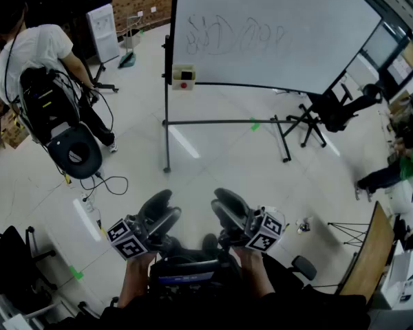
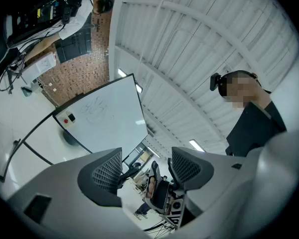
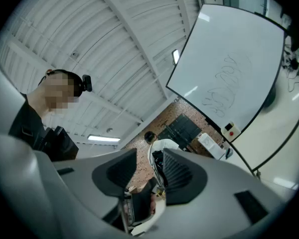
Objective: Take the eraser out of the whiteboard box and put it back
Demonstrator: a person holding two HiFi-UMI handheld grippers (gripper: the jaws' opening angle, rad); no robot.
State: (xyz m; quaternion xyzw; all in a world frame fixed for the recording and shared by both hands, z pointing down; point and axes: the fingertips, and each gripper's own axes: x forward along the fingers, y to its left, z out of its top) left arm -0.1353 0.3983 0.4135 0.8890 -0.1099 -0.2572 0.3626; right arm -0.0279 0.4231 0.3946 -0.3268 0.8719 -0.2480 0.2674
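Note:
A whiteboard (image 1: pixel 268 29) with faint scribbles stands on a black frame across the white floor, well ahead of me. At its lower left corner hangs a small pale box (image 1: pixel 184 77) with a red spot on its front. The eraser is too small to make out. Both grippers are held low, close to my body and far from the board. My left gripper (image 1: pixel 164 207) is open with nothing between its jaws. The right gripper (image 1: pixel 224 205) is also open and empty. The box also shows in the left gripper view (image 2: pixel 69 118) and the right gripper view (image 3: pixel 230 130).
A person in a white shirt (image 1: pixel 34 50) with cabled gear stands at the far left, above a black ring-shaped unit (image 1: pixel 76 154) and floor cables (image 1: pixel 107 182). The board's frame legs (image 1: pixel 167 163) reach toward me. A black office chair (image 1: pixel 330 108) stands at the right, and a wooden panel (image 1: pixel 365 256) at the lower right.

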